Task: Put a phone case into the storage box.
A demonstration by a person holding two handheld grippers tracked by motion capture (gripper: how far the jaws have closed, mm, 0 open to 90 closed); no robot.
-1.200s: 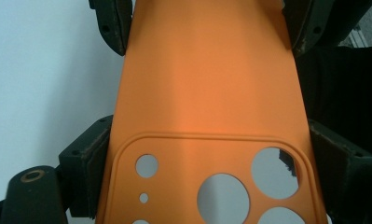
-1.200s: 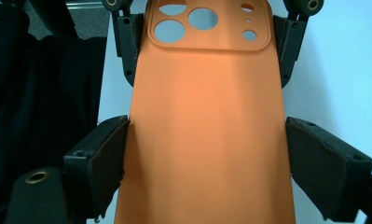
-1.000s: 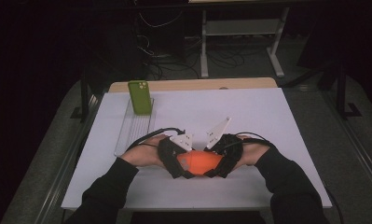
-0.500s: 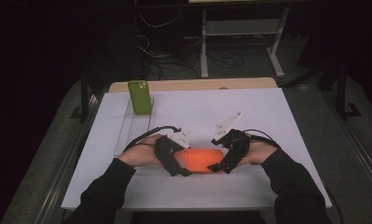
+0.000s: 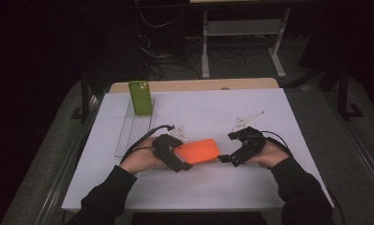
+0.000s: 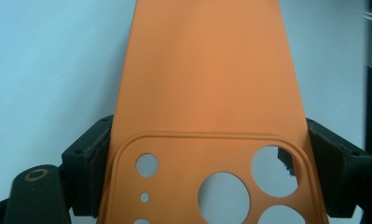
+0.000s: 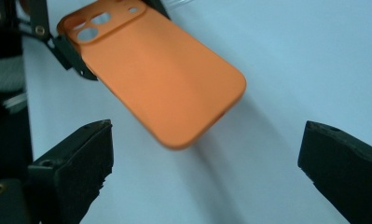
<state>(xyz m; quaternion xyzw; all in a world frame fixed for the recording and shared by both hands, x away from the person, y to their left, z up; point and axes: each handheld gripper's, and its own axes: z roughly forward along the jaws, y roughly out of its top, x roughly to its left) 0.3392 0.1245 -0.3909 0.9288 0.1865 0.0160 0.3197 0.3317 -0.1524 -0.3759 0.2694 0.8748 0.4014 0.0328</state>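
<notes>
Item: orange phone case [image 5: 199,151], soft silicone by the look of it, camera cut-outs at one end; sits lower centre of the high view, just above the white table top [image 5: 213,112]. Holder: left gripper [image 5: 177,157], jaws clamped on the camera-cut-out end of the case; in the left gripper view the two black pads press the case's long edges from either side at the bottom of the frame, and the case runs up the middle of the picture. Change noted: a second ago both grippers meet at the case in the lower centre of the high view; now the right gripper [image 5: 231,158] stands apart from it, right of the case's free end, with a sliver of table between. Its jaws have just been opening and now stand wide with nothing between them; in the right gripper view the case [image 7: 155,74] hangs in the upper left, clear of both pads. Meaning, as a judgement: the case has passed to one-handed carriage, and the right gripper is free to fetch or steady something else. Other stock: green phone [image 5: 141,97] propped upright at the far end of a clear ridged tray [image 5: 133,129], upper left of the high view, well apart from the case; probably the case's intended recipient.
</notes>
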